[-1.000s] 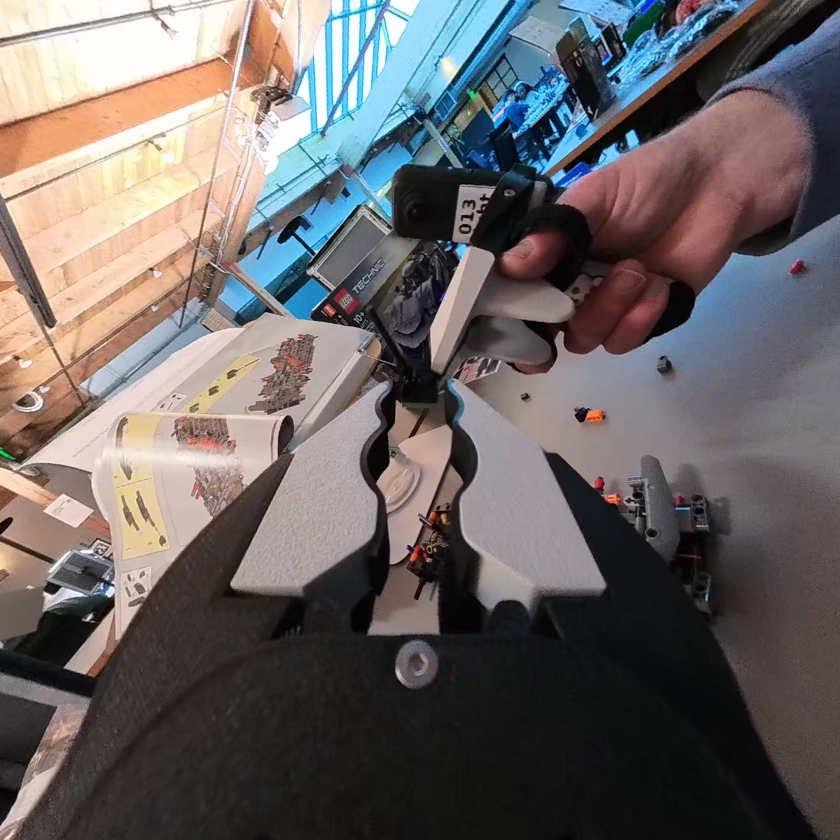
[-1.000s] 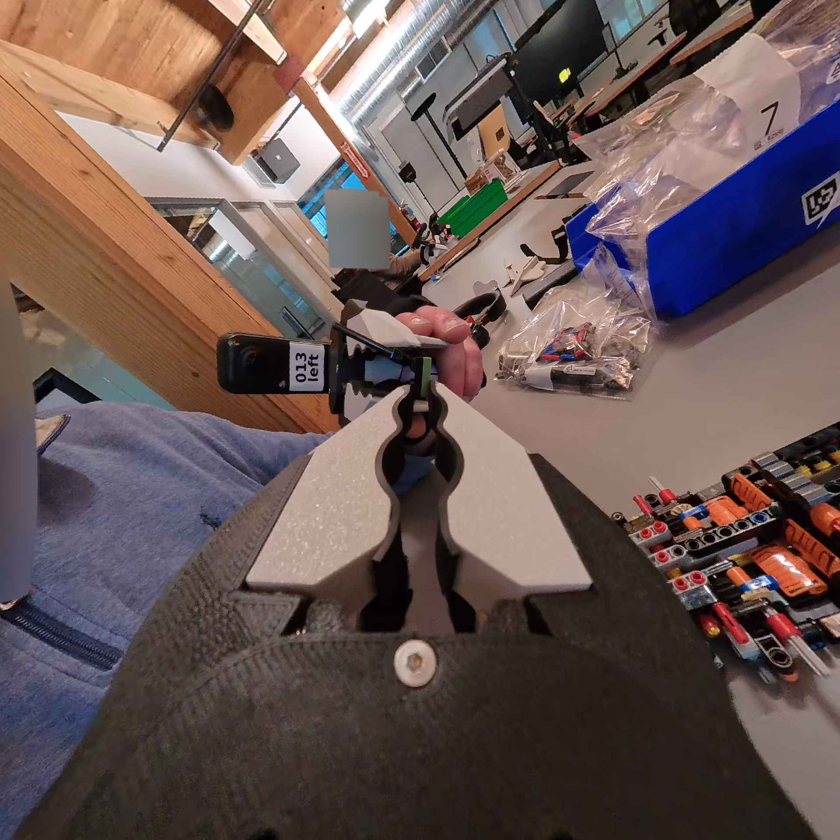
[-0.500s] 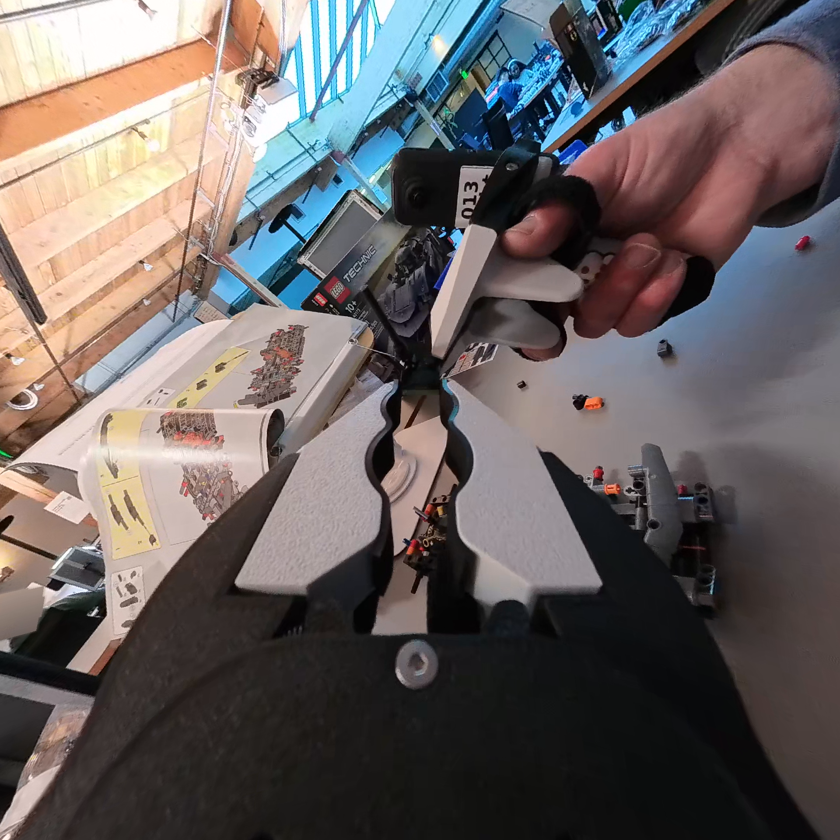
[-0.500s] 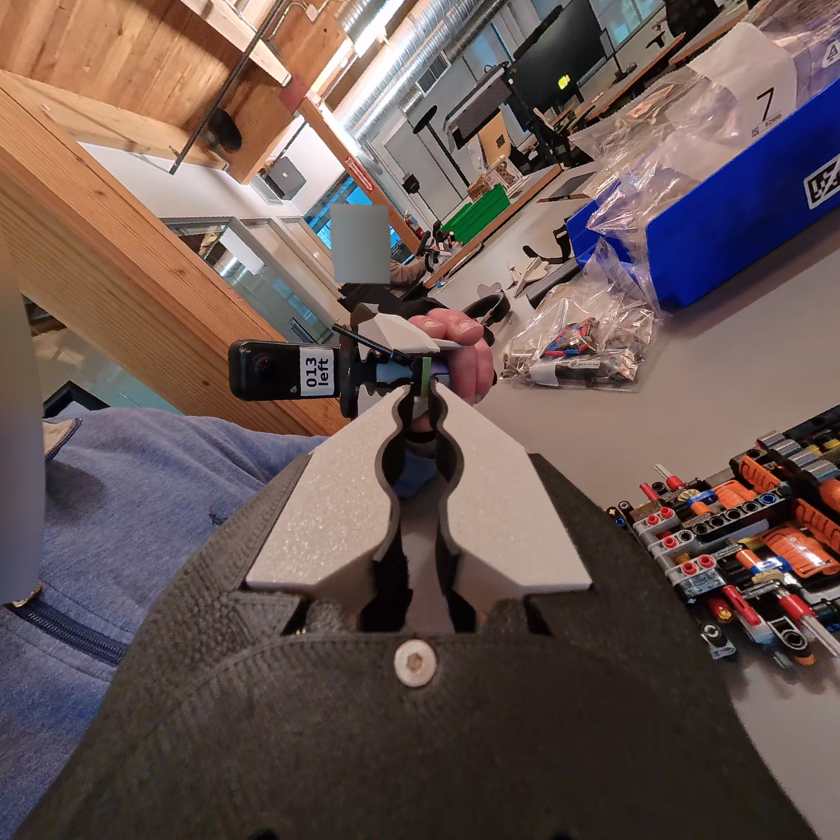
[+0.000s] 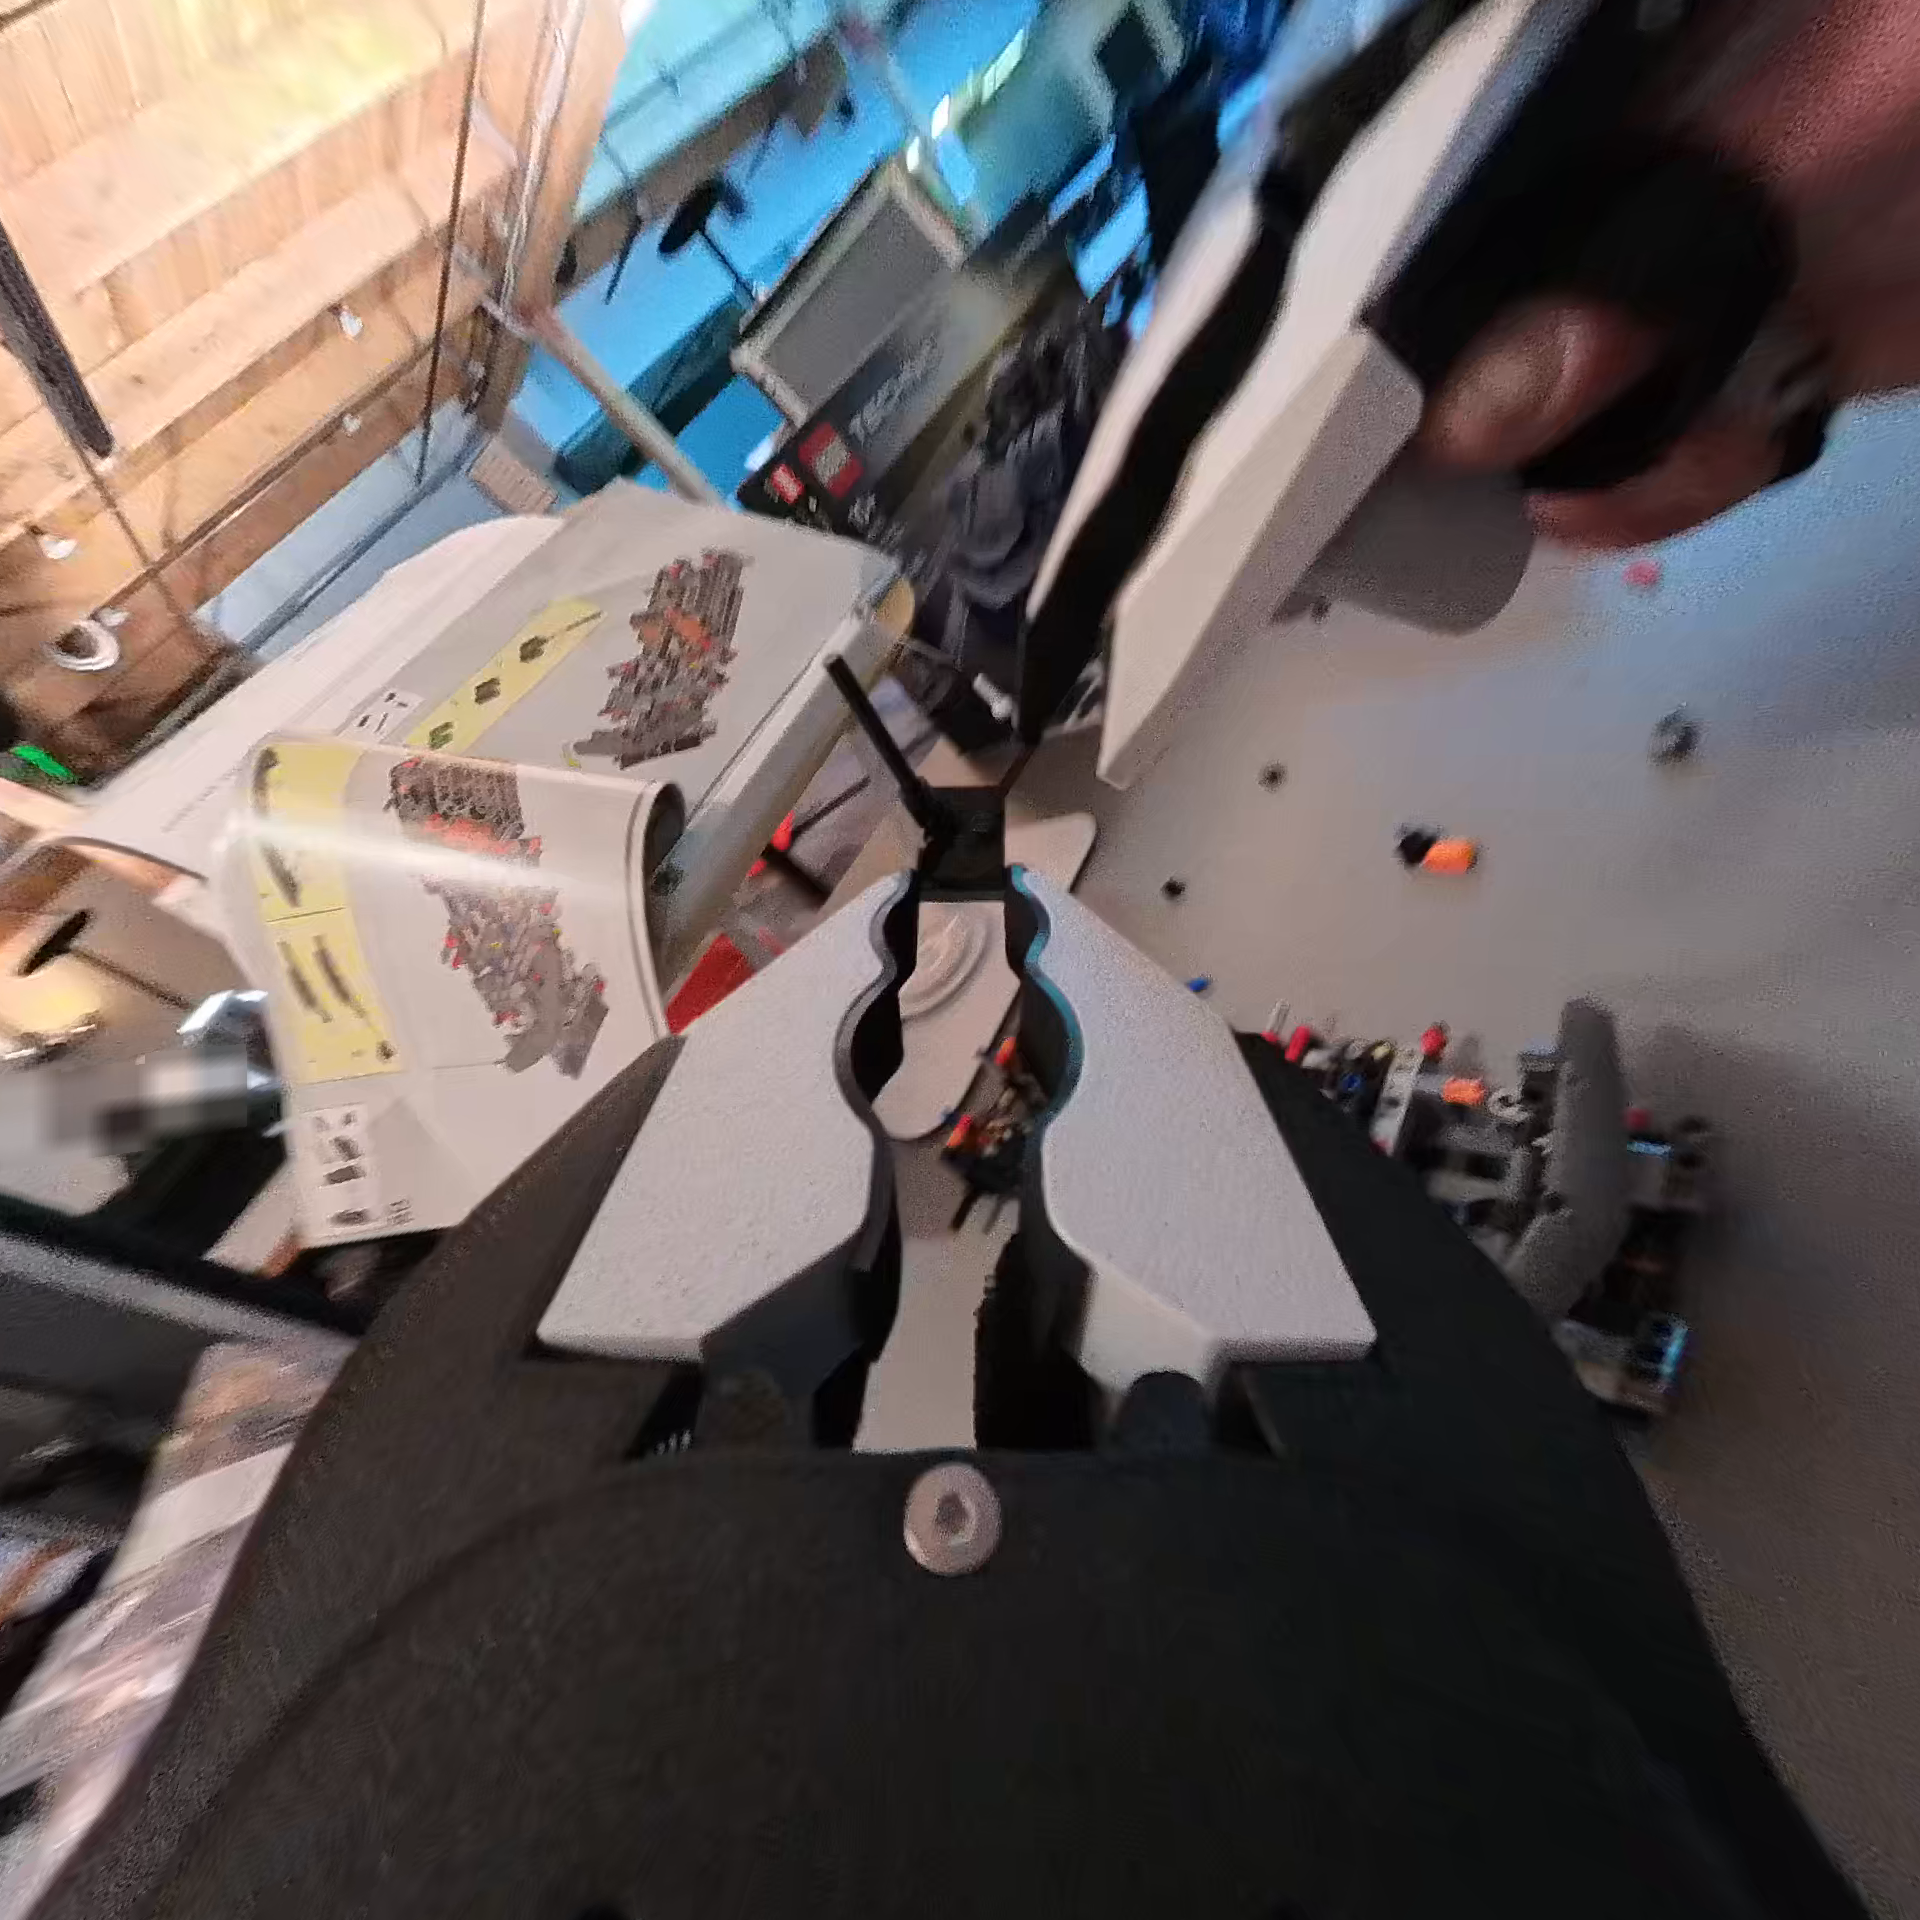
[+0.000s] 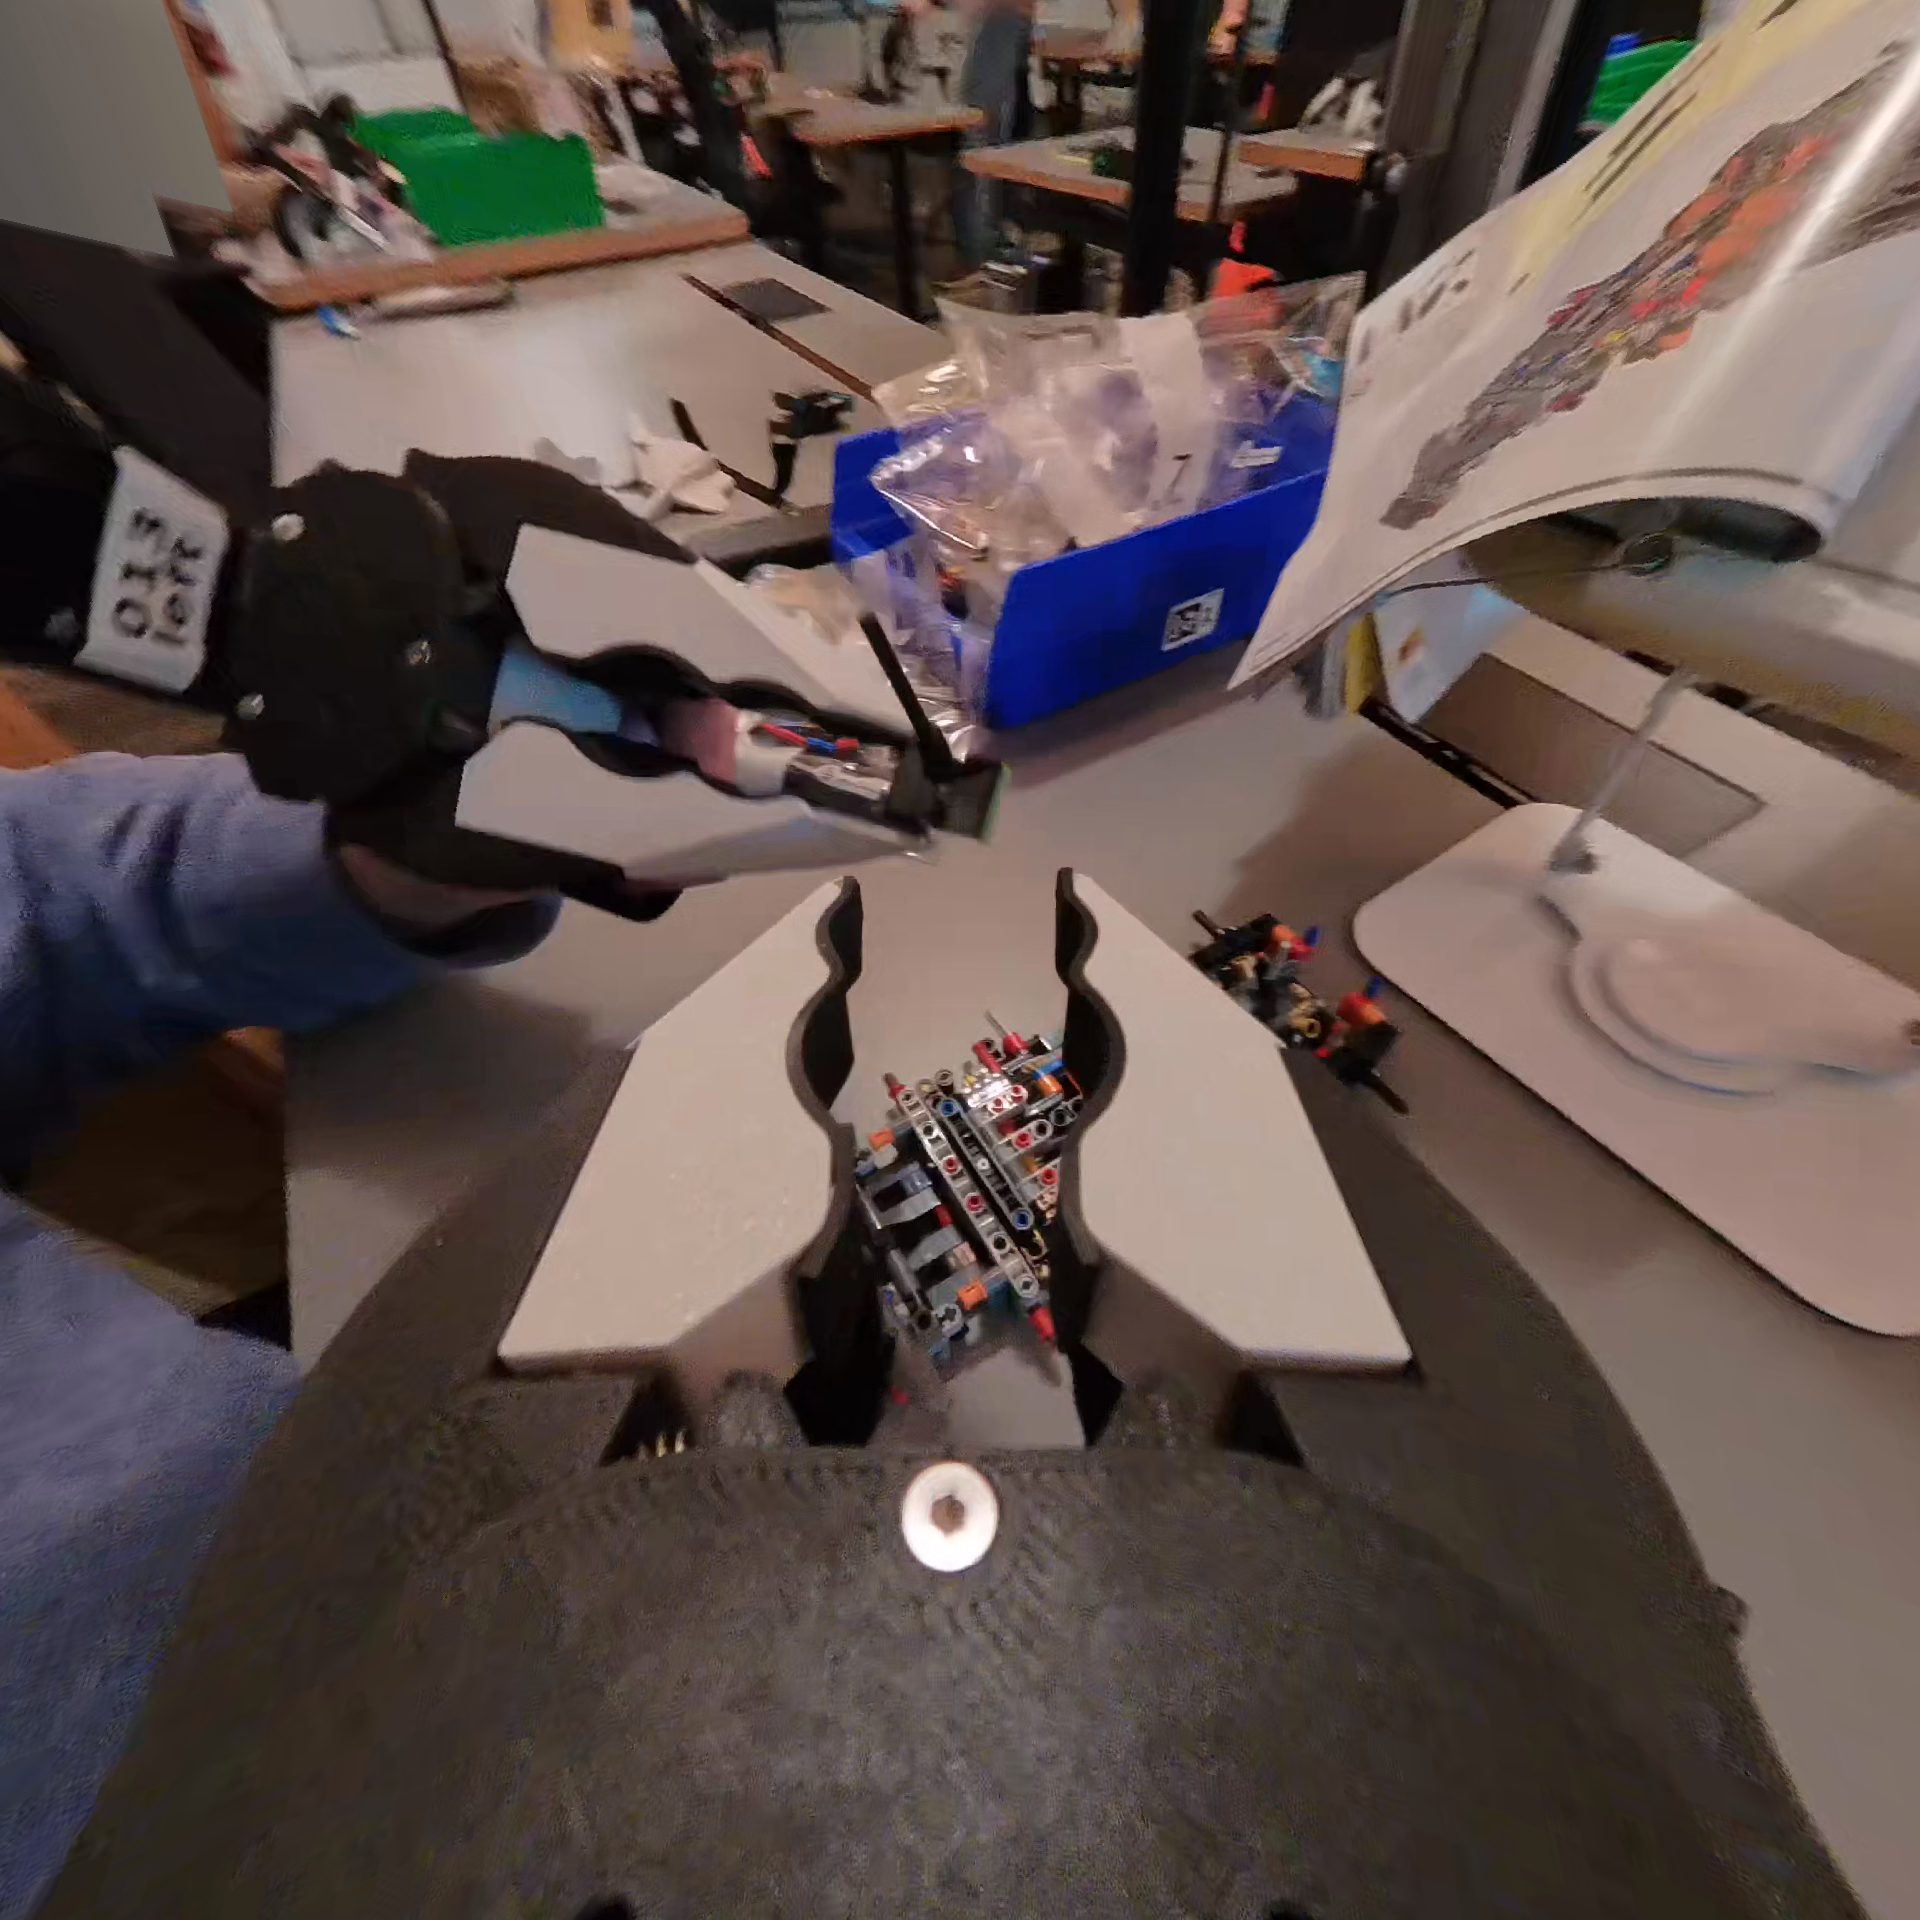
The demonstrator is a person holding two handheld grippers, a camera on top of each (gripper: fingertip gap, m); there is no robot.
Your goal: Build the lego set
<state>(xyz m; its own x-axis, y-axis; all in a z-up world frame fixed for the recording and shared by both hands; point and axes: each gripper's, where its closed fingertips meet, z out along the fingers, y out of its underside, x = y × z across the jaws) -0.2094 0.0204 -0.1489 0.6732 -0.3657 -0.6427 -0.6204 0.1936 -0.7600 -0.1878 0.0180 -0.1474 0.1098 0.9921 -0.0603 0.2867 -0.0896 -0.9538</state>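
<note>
Right gripper [image 6: 956, 894] let go and swung down over the half-built lego model [image 6: 966, 1174] on the desk [image 6: 1039, 831], jaws wide apart and empty. Left gripper [image 5: 961, 883] pinches a small black piece with an axle [image 5: 940, 810] at 10 o'clock. Thin pinch, so a bump could twist it loose.

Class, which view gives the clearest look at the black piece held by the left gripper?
The right wrist view: it shows the black piece side-on, pinched at the left gripper's tips, its thin axle sticking up. The left wrist view shows the black piece too, but end-on and motion-blurred.
</note>
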